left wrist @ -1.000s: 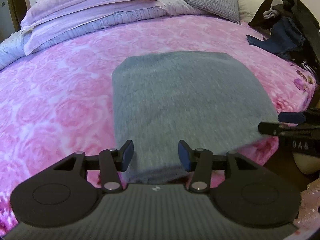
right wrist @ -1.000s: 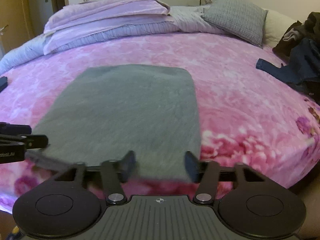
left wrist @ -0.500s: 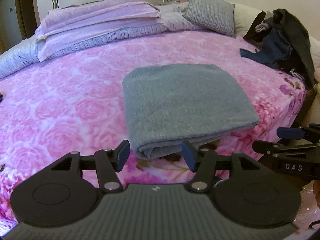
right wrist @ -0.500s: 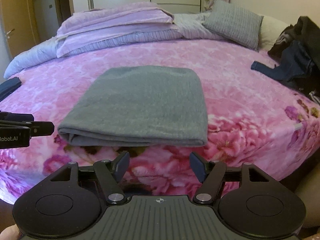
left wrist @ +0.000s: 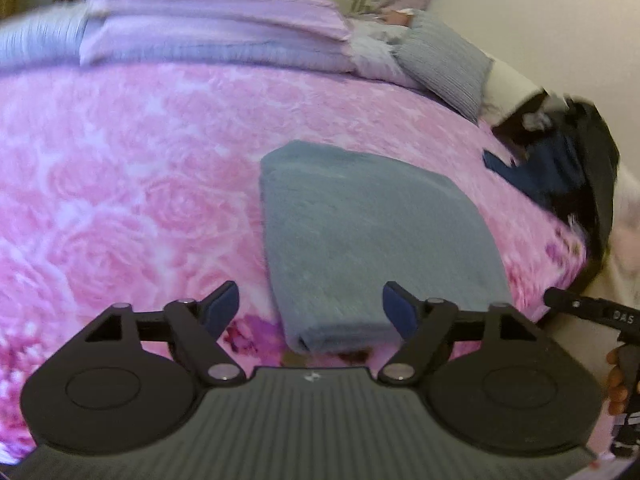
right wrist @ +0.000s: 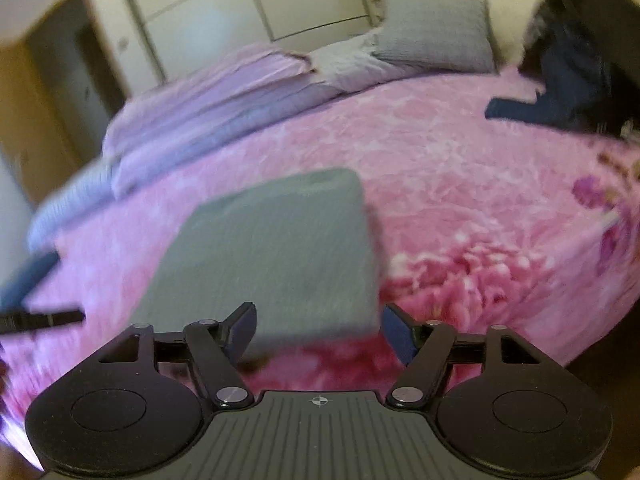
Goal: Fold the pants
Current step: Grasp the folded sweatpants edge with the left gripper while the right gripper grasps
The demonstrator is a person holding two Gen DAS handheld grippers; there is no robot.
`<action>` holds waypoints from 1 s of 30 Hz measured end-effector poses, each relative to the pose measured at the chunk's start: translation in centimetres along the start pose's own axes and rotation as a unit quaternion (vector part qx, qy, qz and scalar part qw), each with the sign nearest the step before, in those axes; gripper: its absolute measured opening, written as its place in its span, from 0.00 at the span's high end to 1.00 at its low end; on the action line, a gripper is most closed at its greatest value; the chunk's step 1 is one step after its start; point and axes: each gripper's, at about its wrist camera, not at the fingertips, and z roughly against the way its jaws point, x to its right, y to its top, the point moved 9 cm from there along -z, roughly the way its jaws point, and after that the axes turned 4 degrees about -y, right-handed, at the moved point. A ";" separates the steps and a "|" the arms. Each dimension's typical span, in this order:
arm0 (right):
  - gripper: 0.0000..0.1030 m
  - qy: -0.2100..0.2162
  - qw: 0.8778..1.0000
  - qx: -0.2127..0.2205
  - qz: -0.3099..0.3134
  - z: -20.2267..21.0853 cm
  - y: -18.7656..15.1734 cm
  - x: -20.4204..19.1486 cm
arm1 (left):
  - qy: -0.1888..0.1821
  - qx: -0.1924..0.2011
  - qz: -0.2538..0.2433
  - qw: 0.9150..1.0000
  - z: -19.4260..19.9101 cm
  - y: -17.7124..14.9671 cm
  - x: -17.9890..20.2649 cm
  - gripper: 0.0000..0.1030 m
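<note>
Pink rose-patterned bedding (left wrist: pixel 132 184) fills both views, with lilac folded bedding (left wrist: pixel 216 36) stacked across the upper left of the left wrist view and a grey pillow (right wrist: pixel 434 32) at the top of the right wrist view. White wardrobe doors (right wrist: pixel 248 12) stand in the upper left behind it. Dark clothes (left wrist: pixel 568 168) lie heaped at the right edge.

The grey pants (left wrist: pixel 372 240) lie folded into a flat rectangle at the middle of the spread, their near folded edge toward the lower centre of each frame.

The left gripper (left wrist: pixel 311 306) has its jaws apart, and they have just been opening; the near end of the pants shows in the gap beyond them, but the blue pads (left wrist: pixel 224 304) do not press on the cloth. The right gripper (right wrist: pixel 318 330) likewise stands wide, its jaws having just been opening, with nothing pinched between them.

At the lower right of the left wrist view, the other gripper's black body bears the letters "DAS" (left wrist: pixel 622 317), with a hand (left wrist: pixel 616 376) just below it. Both views are motion-blurred.
</note>
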 end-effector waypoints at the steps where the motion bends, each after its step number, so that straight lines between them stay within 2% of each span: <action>1: 0.27 0.009 1.000 -0.008 -0.019 -1.0 0.7 1.0 | -0.008 -0.009 0.023 1.000 -1.1 0.5 -1.0 0.26; 5: 0.25 0.061 0.994 -0.053 -0.078 -6.6 2.9 4.6 | -0.046 -0.035 0.088 0.994 -5.9 1.9 -3.7 0.25; 11: 0.25 0.119 0.979 -0.115 -0.121 -14.7 3.9 7.6 | -0.087 -0.063 0.161 0.981 -12.2 3.2 -6.4 0.28; 13: 0.26 0.143 0.969 -0.145 -0.140 -16.9 3.9 8.1 | -0.101 -0.071 0.170 0.978 -13.3 3.4 -6.7 0.30; 16: 0.27 0.180 0.958 -0.163 -0.151 -18.6 4.5 8.6 | -0.130 -0.079 0.175 0.973 -14.4 3.6 -6.5 0.31; 19: 0.35 0.206 0.951 -0.180 -0.147 -19.6 4.7 8.7 | -0.151 -0.088 0.177 0.968 -15.6 3.5 -6.0 0.34; 24: 0.37 0.224 0.946 -0.180 -0.151 -20.4 4.6 9.0 | -0.157 -0.089 0.179 0.967 -17.3 3.9 -4.9 0.35; 27: 0.42 0.226 0.946 -0.172 -0.153 -20.6 4.5 8.8 | -0.147 -0.087 0.162 0.972 -17.8 4.2 -4.1 0.35; 30: 0.51 0.221 0.951 -0.157 -0.152 -21.0 4.2 8.1 | -0.127 -0.082 0.136 0.979 -17.6 4.3 -3.6 0.42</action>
